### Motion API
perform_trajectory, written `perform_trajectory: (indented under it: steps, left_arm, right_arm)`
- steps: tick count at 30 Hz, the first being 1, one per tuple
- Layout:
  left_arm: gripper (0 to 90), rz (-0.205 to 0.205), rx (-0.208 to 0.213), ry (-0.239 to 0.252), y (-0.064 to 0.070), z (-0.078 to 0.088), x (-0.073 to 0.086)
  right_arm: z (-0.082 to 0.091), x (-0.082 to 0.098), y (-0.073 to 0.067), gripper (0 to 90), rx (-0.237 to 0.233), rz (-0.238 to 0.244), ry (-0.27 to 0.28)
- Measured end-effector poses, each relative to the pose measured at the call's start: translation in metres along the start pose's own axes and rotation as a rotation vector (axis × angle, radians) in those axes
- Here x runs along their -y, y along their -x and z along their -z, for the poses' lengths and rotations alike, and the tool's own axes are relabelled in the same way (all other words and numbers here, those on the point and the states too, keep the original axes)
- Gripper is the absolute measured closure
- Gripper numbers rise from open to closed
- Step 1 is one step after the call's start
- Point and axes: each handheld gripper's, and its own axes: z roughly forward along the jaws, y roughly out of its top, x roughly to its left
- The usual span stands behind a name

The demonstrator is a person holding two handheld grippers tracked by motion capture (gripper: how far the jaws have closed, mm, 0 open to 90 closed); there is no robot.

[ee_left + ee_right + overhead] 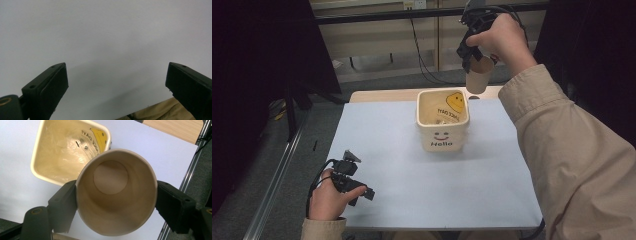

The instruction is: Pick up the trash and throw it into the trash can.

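Observation:
My right gripper [475, 56] is held high at the back, shut on a brown paper cup [479, 76] that hangs upright above and just right of a cream square bin [442, 131] marked "Hello". From the right gripper view, the cup [116, 195] is empty and clamped by its sides between both jaws [116, 202], with the bin [67, 150] below it. The bin holds a clear plastic liner. My left gripper [357, 170] rests low at the table's front left, open, with nothing between its jaws [117, 87].
A pale blue mat [432, 175] covers a wooden table [382, 95]. A metal rail [277, 180] runs along the floor at left, and cables [422, 55] hang behind the table. A beige sleeve [572, 160] crosses the right side.

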Motion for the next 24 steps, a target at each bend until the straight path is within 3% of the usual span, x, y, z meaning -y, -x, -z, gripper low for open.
perform_trajectory:
  steps: [15, 24]
  left_arm:
    - [4.2, -0.014, 0.002, -0.018, 0.0, 0.001, -0.001]
    - [4.2, -0.013, -0.002, -0.006, -0.001, 0.001, 0.0]
  right_arm:
    - [-0.008, -0.008, -0.04, 22.6, -0.031, 0.083, -0.005]
    - [-0.015, -0.01, -0.054, 22.6, -0.033, 0.117, -0.013]
